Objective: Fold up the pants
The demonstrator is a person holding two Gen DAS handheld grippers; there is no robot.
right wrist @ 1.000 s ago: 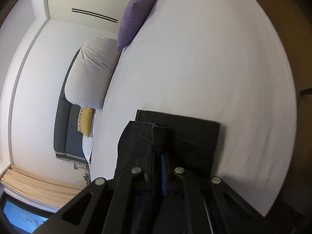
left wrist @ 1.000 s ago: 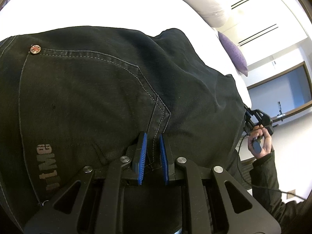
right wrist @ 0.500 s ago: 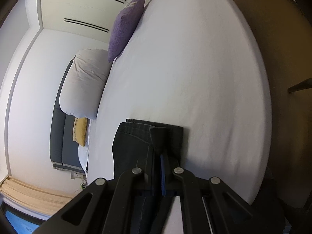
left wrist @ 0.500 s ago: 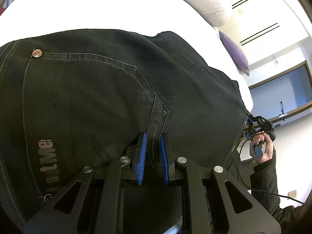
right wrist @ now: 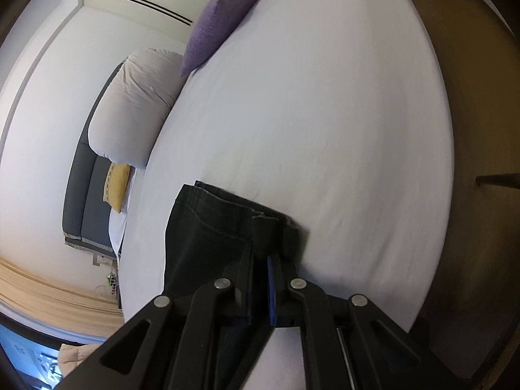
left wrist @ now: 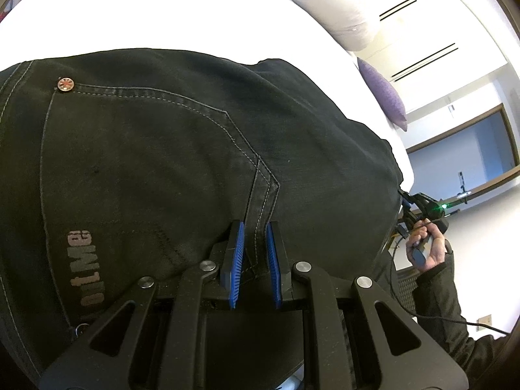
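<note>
Black denim pants (left wrist: 162, 169) fill the left wrist view, back pocket, rivet and grey print showing, spread over the white bed (left wrist: 162, 9). My left gripper (left wrist: 255, 227) is shut on the seat seam of the pants, fabric pinched between its blue pads. In the right wrist view my right gripper (right wrist: 260, 260) is shut on the hem end of the pants legs (right wrist: 208, 227), held just above the white bed (right wrist: 325, 113). The right gripper and the hand holding it also show at the far right of the left wrist view (left wrist: 419, 214).
A white pillow (right wrist: 136, 113), a purple cushion (right wrist: 221, 16) and a yellow cushion (right wrist: 117, 185) lie at the head of the bed. The bed's edge and brown floor (right wrist: 471, 130) run along the right. A grey headboard (right wrist: 84, 201) stands behind the pillows.
The right gripper has swung with the leg hems, the bed view shifting and the hems now closer. The pants in the left wrist view have slid slightly lower.
</note>
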